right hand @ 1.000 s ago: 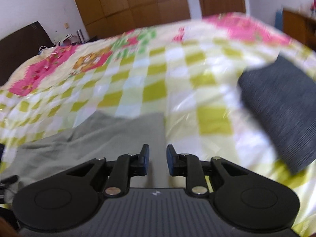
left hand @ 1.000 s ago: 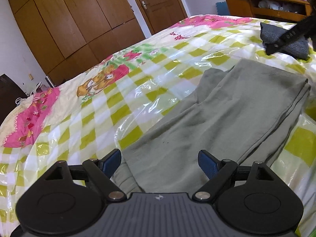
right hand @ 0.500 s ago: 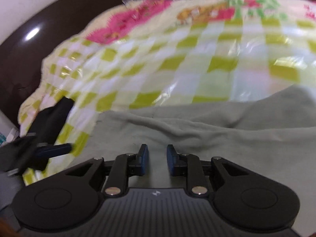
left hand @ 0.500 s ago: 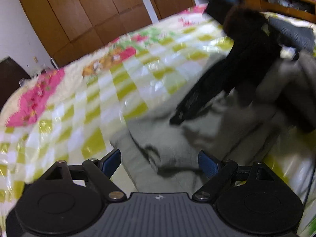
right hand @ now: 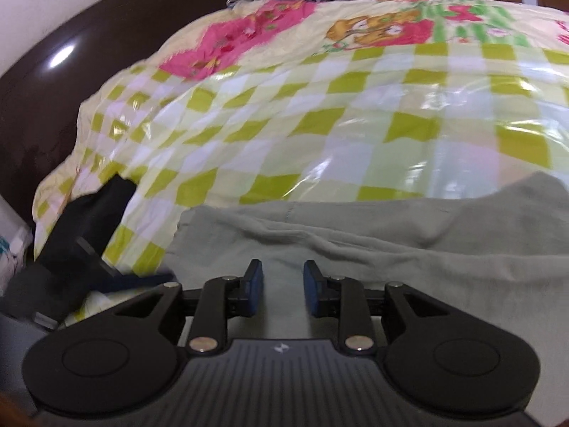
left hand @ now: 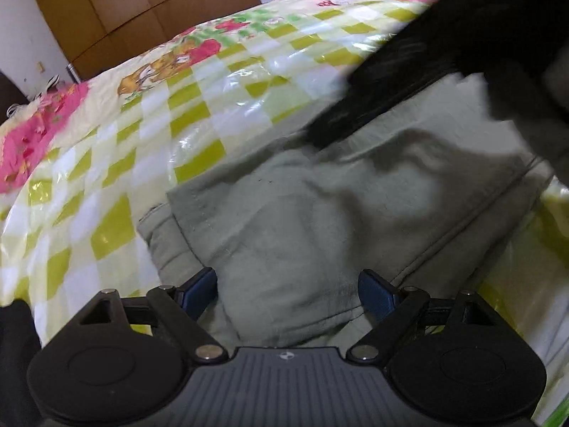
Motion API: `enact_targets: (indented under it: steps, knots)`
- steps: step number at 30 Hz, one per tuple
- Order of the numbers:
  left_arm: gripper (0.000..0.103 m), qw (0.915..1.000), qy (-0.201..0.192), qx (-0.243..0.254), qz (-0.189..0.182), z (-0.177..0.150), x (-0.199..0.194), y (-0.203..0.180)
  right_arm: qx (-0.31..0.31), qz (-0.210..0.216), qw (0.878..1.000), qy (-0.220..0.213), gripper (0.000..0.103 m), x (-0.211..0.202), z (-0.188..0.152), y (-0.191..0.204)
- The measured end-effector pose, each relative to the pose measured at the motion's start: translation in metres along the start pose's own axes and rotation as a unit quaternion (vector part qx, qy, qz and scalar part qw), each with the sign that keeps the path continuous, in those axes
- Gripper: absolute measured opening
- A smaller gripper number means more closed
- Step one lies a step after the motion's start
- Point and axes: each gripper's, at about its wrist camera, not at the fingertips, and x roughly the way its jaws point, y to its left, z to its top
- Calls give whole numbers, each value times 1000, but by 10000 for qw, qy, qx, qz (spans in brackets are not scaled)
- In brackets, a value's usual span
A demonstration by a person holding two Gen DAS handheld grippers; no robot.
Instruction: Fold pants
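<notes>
Grey-green pants point(left hand: 320, 220) lie folded on a checked bed cover point(left hand: 149, 114). My left gripper point(left hand: 287, 293) is wide open, low over the near end of the pants, with fabric between its blue fingers. My right gripper point(right hand: 282, 290) hovers just above the pants point(right hand: 409, 256), its jaws a narrow gap apart with nothing held between them. The right gripper's dark, blurred body point(left hand: 444, 46) crosses the upper right of the left wrist view over the pants. The left gripper point(right hand: 89, 242) shows at the left of the right wrist view, beside the pants' edge.
The yellow-green checked cover point(right hand: 320, 106) with pink cartoon prints spreads across the bed. A dark headboard point(right hand: 53, 82) rises at the left. Brown wardrobe doors point(left hand: 142, 7) stand behind the bed.
The right gripper swung left across the pants toward the left gripper. The left gripper dropped closer to the pants' near end. The dark folded garment is out of view now.
</notes>
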Motion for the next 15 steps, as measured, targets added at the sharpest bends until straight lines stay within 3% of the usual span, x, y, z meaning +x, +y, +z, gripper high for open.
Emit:
enact_targets:
  steps: [3,7,11,15]
  knots:
    - [98,9998,-65,-135,110,3,-9,4,125,-162,9995,-221,26,-32,-6,-15]
    - [98,9986,-408,46,323,10,-28,-6,454,-710,9953,-479,31,-86,-20,-55]
    - [98,9970,-744,20,229,22,-41,-13,696,-1433,9849,-685,37,-134,-39,-93]
    - [98,9952,-961,96,128,33,-43,-27,1101,-1654,9781,-618,38,-155,-57,-126]
